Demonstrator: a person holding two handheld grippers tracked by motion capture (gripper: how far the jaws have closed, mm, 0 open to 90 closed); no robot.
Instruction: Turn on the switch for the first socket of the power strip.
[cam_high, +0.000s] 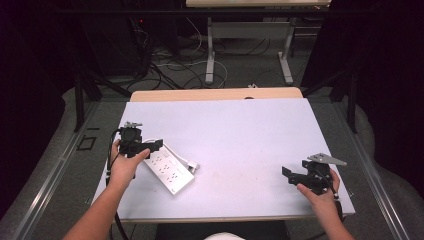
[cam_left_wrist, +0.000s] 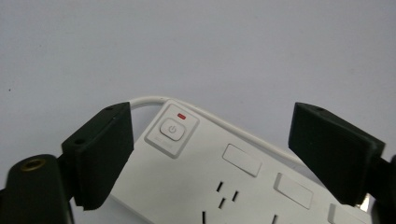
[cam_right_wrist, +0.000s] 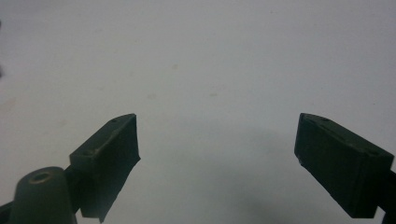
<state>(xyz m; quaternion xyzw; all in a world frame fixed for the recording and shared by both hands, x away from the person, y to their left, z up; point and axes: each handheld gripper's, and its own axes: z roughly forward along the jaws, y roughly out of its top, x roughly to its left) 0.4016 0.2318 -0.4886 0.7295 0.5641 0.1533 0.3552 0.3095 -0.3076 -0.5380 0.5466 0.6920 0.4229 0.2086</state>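
**Caution: power strip loose between open jaws**

The power strip (cam_high: 168, 171) lies flat on the counter (cam_high: 240, 130), toward 8 o'clock of its surface. Your left gripper (cam_left_wrist: 210, 149) straddles the switch end; its jaws stand wide and have just been opening, pads clear of the casing. A sideways drift could catch the white cable (cam_left_wrist: 149, 100) and drag the strip, and a downward drift could press the power button (cam_left_wrist: 172, 130). Your right gripper (cam_right_wrist: 217, 154), toward 4 o'clock, has jaws apart with nothing between them. No containers are present.
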